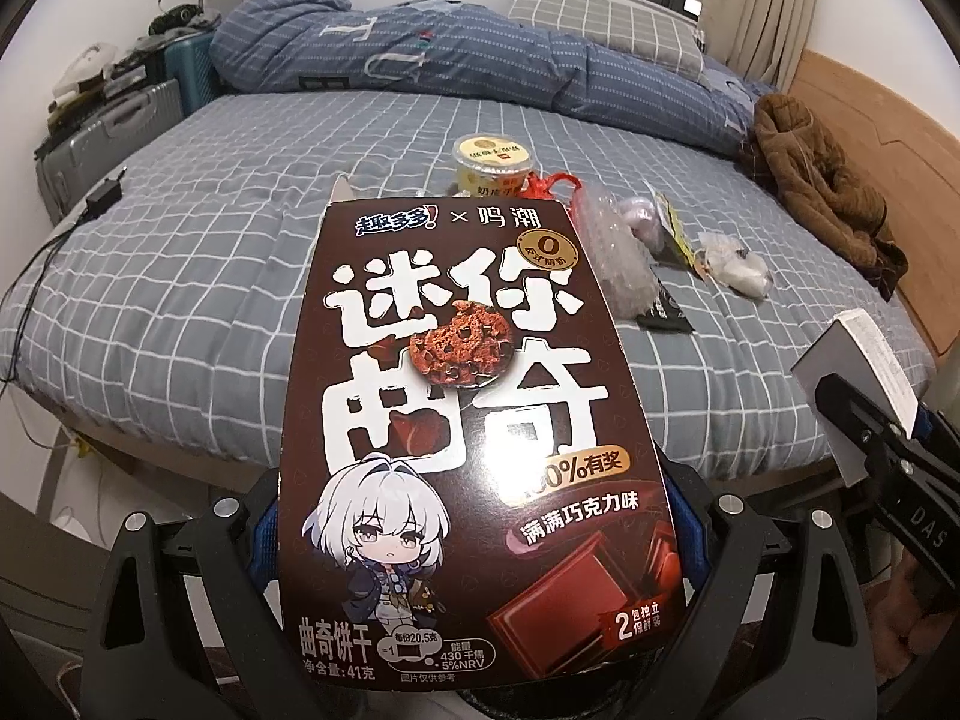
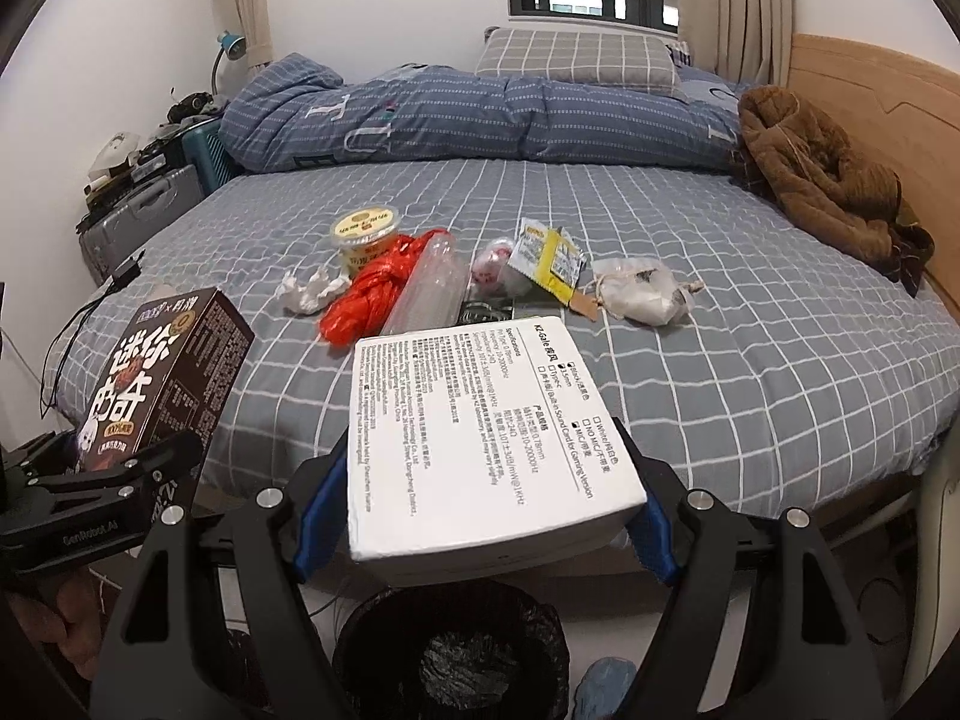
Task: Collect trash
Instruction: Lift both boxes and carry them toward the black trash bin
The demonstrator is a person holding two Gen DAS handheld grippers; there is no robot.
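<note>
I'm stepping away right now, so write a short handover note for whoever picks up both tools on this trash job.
Left tool: shut on the brown cookie box.
Right tool: shut on the white printed box, above the black-lined bin on the floor.
Done: both boxes are off the bed; neither is binned.
Left on the bed: yellow-lidded cup, crumpled tissue, red plastic bag, clear plastic tray, yellow wrapper, clear bag.
</note>
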